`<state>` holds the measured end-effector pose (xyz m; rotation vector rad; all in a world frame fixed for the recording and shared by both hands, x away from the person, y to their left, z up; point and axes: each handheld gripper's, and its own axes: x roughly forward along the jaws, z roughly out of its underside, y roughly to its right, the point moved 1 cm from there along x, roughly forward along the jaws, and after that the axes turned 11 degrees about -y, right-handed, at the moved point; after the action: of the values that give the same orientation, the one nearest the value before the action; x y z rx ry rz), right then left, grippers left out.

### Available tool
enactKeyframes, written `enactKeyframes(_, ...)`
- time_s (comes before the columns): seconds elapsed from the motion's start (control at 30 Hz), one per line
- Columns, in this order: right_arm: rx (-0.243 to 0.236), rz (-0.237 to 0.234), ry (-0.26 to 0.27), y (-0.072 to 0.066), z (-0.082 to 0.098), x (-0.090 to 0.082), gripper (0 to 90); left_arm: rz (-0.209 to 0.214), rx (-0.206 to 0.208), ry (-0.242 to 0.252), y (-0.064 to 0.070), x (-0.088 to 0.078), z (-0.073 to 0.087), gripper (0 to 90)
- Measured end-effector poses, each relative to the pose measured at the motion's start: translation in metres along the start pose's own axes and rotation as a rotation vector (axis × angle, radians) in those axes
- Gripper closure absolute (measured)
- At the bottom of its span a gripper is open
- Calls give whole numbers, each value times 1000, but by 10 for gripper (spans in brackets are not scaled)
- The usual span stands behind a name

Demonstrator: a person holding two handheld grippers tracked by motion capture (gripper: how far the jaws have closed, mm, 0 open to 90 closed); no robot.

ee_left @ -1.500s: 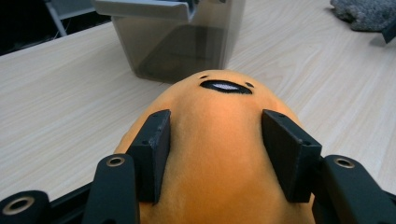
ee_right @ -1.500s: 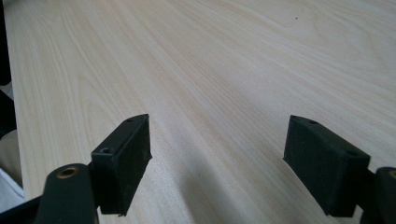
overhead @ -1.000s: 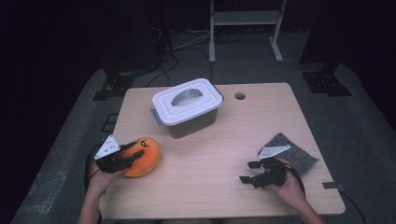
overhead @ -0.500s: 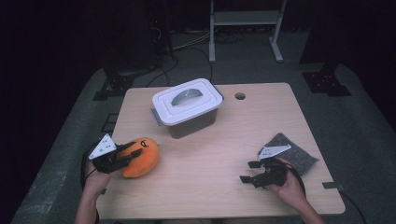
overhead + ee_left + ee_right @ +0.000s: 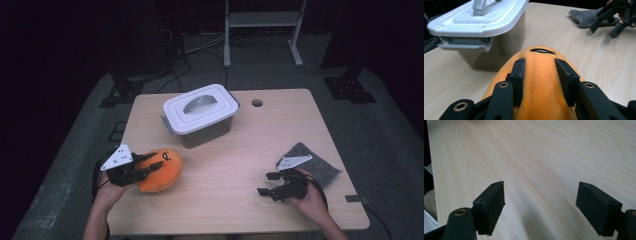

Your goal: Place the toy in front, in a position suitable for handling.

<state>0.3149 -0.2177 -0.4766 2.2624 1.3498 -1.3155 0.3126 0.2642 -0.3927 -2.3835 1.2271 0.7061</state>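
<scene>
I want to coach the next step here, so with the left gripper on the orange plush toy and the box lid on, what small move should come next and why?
Probably lift the orange plush toy slightly. The left gripper has just been closing, its pads pressing the toy's sides. The white lid sits on the storage box, so the open right gripper, over bare table, would likely need to take it off before anything goes in.

Lidded box (image 5: 200, 114) at table (image 5: 240, 150) rear centre; plush toy (image 5: 161, 169) front left of box; felt pad (image 5: 312, 162) at right edge.

place: lab | cues: black curtains (image 5: 60, 50); floor cables (image 5: 200, 47); metal stand (image 5: 262, 20)
</scene>
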Motion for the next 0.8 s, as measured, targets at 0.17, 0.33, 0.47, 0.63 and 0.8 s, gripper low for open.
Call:
enactKeyframes(0.17,1,-1,-2,0,0,0,217,20,23,1,8,4,-8,630)
enactKeyframes(0.33,0,-1,1,0,0,0,217,42,32,1,13,10,-13,630)
enactKeyframes(0.47,4,3,1,0,0,0,216,61,43,5,18,13,-18,630)
enactKeyframes(0.63,4,6,1,0,0,-1,217,85,64,8,25,18,-25,630)
enactKeyframes(0.8,12,6,3,1,0,-1,216,112,72,7,31,26,-32,632)
